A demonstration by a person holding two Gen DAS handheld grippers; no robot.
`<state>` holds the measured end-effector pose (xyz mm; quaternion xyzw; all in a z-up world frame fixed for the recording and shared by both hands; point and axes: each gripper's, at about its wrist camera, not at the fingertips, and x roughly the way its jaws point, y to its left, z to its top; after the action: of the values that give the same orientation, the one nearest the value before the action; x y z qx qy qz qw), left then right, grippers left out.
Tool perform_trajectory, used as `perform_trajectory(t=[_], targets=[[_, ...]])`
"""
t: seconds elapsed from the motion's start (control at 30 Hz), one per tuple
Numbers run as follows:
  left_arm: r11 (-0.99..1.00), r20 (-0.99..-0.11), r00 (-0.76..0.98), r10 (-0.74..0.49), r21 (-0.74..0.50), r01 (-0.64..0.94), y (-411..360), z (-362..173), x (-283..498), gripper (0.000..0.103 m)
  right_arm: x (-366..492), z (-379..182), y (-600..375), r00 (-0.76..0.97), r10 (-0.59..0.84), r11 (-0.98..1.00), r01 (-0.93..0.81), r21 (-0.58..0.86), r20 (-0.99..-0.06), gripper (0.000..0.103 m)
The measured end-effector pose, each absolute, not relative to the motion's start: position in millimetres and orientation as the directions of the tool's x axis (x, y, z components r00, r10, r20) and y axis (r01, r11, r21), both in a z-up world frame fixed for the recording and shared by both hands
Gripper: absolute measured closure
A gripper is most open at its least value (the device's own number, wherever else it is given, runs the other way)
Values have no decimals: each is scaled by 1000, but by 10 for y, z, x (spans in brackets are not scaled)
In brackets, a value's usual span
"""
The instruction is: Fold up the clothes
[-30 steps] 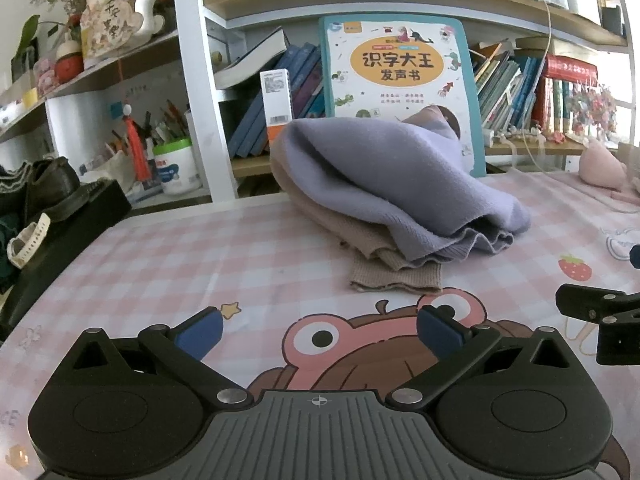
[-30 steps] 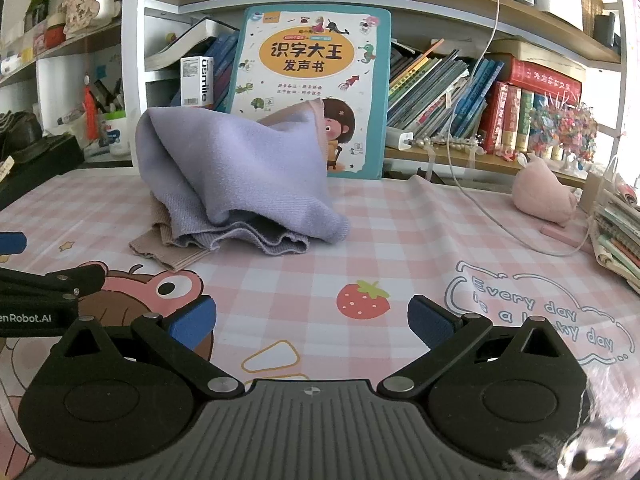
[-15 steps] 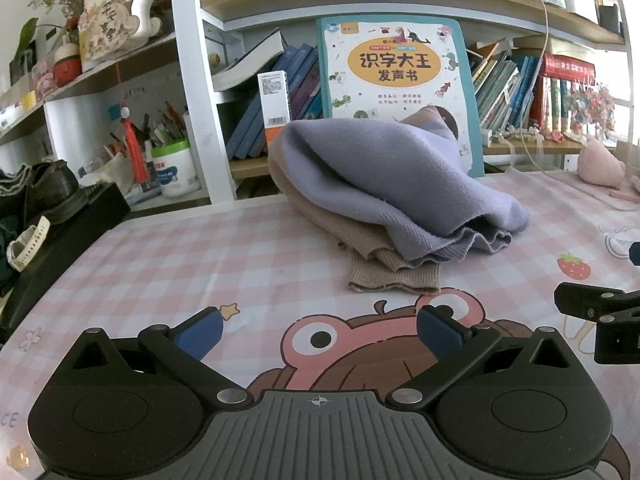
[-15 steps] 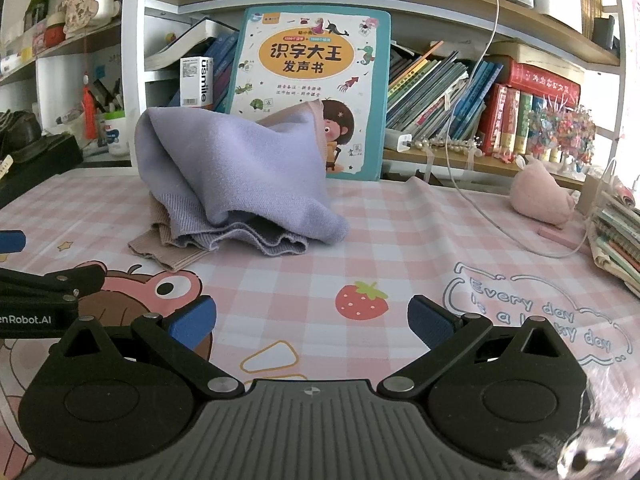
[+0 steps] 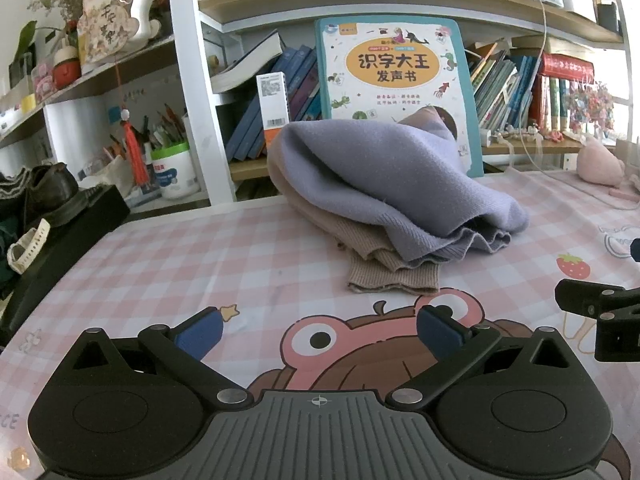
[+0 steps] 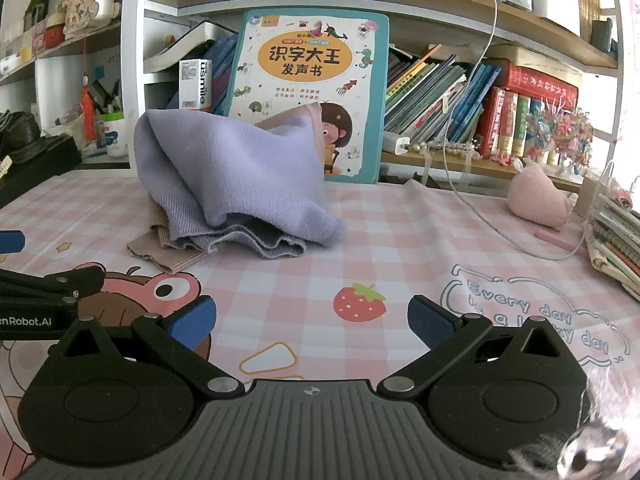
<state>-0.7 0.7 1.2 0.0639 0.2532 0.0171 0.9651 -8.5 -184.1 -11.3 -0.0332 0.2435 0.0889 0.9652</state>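
Left claw (image 5: pixel 319 332) edged slightly closer to clothes pile (image 5: pixel 394 196).

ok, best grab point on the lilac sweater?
Pinch the lilac sweater at its wavy ribbed hem, coming in low from the front. That edge lies loose on the tablecloth facing both open grippers; the beige knit lies underneath.

Crumpled lavender knit (image 5: pixel 400 176) heaped over beige ribbed garment (image 5: pixel 384 268) on checked tablecloth (image 5: pixel 200 260).

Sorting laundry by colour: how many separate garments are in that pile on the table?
2 that I can see: a purple knit draped on top, and a beige knit under it, its ribbed cuff sticking out toward the grippers. More could be hidden beneath.
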Motion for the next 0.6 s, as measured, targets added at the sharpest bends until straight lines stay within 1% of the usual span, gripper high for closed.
perform_trajectory(t=[0.6], targets=[[990,-485,872,71,144,0,-5,16,-6,0,-114,-100,-1831,872,152,983,-183,-24,-465,0]])
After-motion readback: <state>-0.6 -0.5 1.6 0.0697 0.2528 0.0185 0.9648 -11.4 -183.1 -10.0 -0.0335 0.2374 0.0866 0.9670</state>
